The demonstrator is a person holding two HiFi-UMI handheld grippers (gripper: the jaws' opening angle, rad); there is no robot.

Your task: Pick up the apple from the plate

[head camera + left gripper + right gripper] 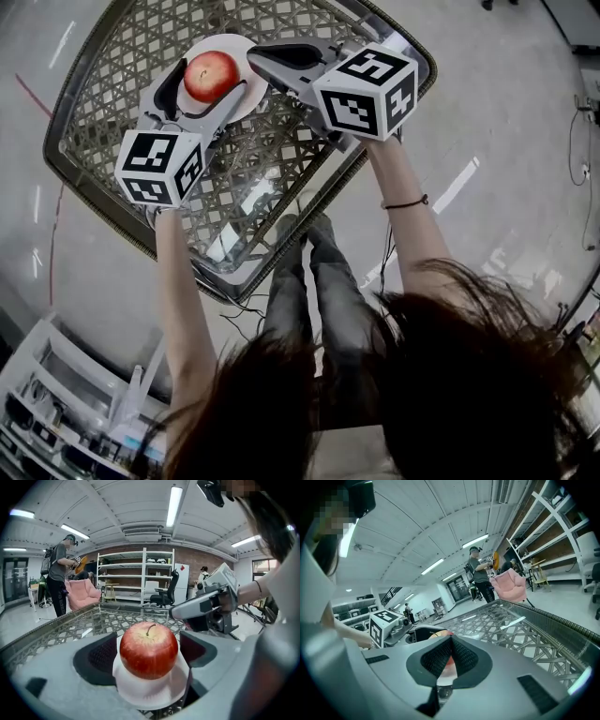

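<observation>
left arm [183, 309]: bare forearm, reaching in toward the plate from its near left side.
left cube [159, 167]: black-and-white marker block at the back of the left gripper, on the near left of the plate.
left gripper [212, 79]: jaws spread wide over the plate, one dark pad on each side of the apple. The pads flank the fruit without pressing on it, so nothing is clamped.
apple [149, 649]: red with a paler flush, stem up. It sits upright in the middle of the plate, right between the left jaws.
plate [234, 45]: small, white and round, lying flat on the bench with only the apple on it.
bench [272, 159]: glass top over a woven lattice with a dark wicker rim. It spreads out all round the plate.
right gripper [255, 59]: jaws together with nothing between them. The tip lies just beside the plate's right rim, and I cannot tell whether it touches.
right cube [367, 91]: marker block behind those jaws, off to the right of the plate.
right arm [412, 225]: bare forearm with a thin dark band [405, 202] at the wrist, on the near right of the plate.
beyond the plate, in the left gripper view: a bystander [58, 573] stands far off to the left. A pink armchair [82, 596] is next to that person, and white shelves [140, 573] stand against a brick wall straight behind the plate.
</observation>
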